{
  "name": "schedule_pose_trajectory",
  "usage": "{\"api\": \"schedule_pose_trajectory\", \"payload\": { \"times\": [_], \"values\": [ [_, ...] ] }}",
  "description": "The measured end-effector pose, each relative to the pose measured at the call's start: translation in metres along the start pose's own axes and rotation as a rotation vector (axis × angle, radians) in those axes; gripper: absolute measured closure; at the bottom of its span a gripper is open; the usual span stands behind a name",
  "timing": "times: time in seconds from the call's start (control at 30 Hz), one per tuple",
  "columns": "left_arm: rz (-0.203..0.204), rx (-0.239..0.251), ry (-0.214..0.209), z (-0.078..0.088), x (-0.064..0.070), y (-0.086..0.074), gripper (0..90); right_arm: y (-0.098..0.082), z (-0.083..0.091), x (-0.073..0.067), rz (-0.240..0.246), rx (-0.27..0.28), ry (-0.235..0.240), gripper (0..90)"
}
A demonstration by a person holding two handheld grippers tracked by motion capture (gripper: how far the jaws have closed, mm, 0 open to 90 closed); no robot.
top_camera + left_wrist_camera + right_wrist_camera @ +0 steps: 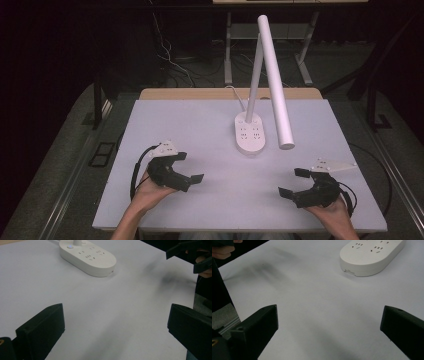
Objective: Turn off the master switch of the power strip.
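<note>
A white desk lamp stands at the middle back of the white table [200, 125]. Its oval base [249, 133] carries several power sockets, and its long tube head [276, 85] slants down to the right. The same lamp base [87, 256] lies ahead in the left gripper view, and the base [370, 255] sits at the top right of the right gripper view. My left gripper [190, 167] hovers open at the front left, jaws wide and empty. At the front right my right gripper [293, 182] is open too, holding nothing.
A white cord [238, 96] runs from the lamp base toward the table's back edge. Dark floor, cables and metal frame legs [228, 50] lie beyond the table. The table's front edge is close behind both hands.
</note>
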State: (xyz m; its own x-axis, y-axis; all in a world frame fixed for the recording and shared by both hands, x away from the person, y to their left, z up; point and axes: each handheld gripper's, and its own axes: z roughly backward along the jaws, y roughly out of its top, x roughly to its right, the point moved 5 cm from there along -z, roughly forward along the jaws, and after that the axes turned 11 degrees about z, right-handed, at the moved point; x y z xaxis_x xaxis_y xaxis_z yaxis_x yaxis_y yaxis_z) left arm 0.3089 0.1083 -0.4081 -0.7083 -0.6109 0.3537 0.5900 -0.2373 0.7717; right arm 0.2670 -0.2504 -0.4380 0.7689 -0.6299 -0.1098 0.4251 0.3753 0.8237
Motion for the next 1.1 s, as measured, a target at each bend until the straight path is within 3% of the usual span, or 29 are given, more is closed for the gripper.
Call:
{"api": "schedule_pose_trajectory", "payload": {
  "times": [0.3,1.1],
  "values": [
    [-0.005,0.003,0.004,-0.003,-0.002,0.015,0.2,0.0,0.0,0.0,-0.004,-0.001,-0.002,0.8],
    [-0.055,-0.044,0.009,-0.021,-0.005,0.058,0.6,-0.001,0.001,0.0,-0.005,0.001,-0.006,0.8]
  ]
}}
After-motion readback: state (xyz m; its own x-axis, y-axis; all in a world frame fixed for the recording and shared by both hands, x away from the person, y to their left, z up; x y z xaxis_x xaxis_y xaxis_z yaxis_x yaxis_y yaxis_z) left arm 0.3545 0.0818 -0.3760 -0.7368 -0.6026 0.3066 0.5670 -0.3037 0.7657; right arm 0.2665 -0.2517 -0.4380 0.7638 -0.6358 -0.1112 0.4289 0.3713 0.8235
